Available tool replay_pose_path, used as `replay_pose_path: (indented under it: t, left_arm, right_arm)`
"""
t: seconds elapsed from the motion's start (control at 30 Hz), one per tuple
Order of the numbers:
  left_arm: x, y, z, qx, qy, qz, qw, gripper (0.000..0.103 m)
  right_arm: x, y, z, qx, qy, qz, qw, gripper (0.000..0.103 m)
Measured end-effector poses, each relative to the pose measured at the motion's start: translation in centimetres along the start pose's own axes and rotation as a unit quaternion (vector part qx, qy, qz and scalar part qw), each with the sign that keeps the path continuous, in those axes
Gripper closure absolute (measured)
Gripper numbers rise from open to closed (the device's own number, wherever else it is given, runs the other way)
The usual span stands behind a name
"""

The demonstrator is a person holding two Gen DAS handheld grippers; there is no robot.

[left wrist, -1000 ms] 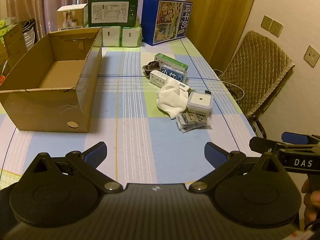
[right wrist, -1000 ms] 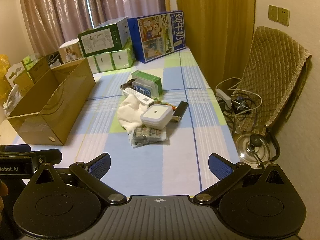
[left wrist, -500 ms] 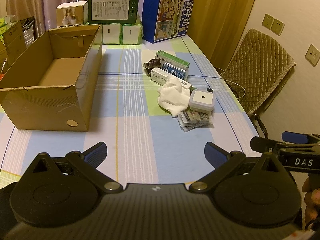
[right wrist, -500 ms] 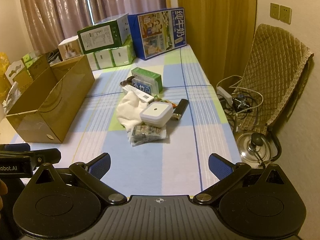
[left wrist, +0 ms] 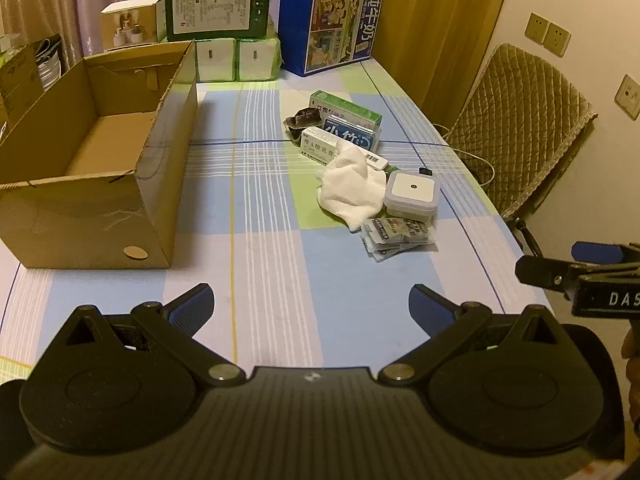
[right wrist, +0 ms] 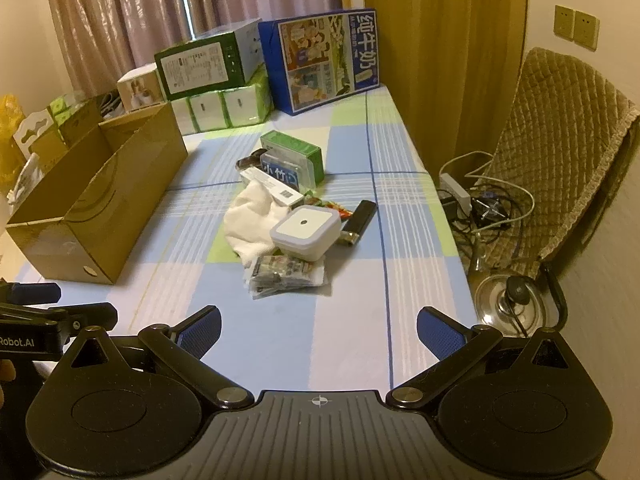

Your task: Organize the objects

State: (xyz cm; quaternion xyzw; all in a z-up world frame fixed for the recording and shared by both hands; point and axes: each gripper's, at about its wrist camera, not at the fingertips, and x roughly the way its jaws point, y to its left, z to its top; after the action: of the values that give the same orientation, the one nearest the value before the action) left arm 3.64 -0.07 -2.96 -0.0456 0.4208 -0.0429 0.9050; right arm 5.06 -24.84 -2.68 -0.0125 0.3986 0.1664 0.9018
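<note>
Both tools hover above the near edge of the counter (left wrist: 264, 248), which is covered in a blue, green and white checked cloth. The left tool (left wrist: 310, 304) has its blue-padded fingers spread wide with nothing between them, and the right tool (right wrist: 318, 326) is spread just as wide and equally empty.

An open brown cardboard box (left wrist: 92, 184) stands along the left edge of the counter; no contents show inside it. Toward the right edge, about midway along the counter, lies a loose cluster of small things: a crumpled white cloth (left wrist: 352, 184), touching a square white plastic case with a grey rim (right wrist: 306, 232), and just in front of both, a stack of clear printed sachets (right wrist: 282, 274). A black lighter-shaped stick (right wrist: 358, 222) lies just beside the case on its right. Behind the cloth sit a green and white medicine carton (left wrist: 346, 110) and a blue-lettered pack (left wrist: 352, 134).

At the far edge of the counter stand a large blue milk carton box (right wrist: 324, 58) and a green printed box (left wrist: 218, 10).
</note>
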Motion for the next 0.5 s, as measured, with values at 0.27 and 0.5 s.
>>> replay_pose_path:
  t: [0.27,0.5]
  left_arm:
    - [2.5,0.2,1.3,0.025,0.014,-0.013,0.9995,0.001]
    - [5.2,0.3,2.3,0.071,0.020,-0.036,0.9966,0.001]
  right_arm:
    - [1.5,-0.7,1.6,-0.025,-0.005,0.002,1.000,0.002]
    - [3.7,-1.3,3.8,-0.081,-0.003,0.020,0.996,0.002]
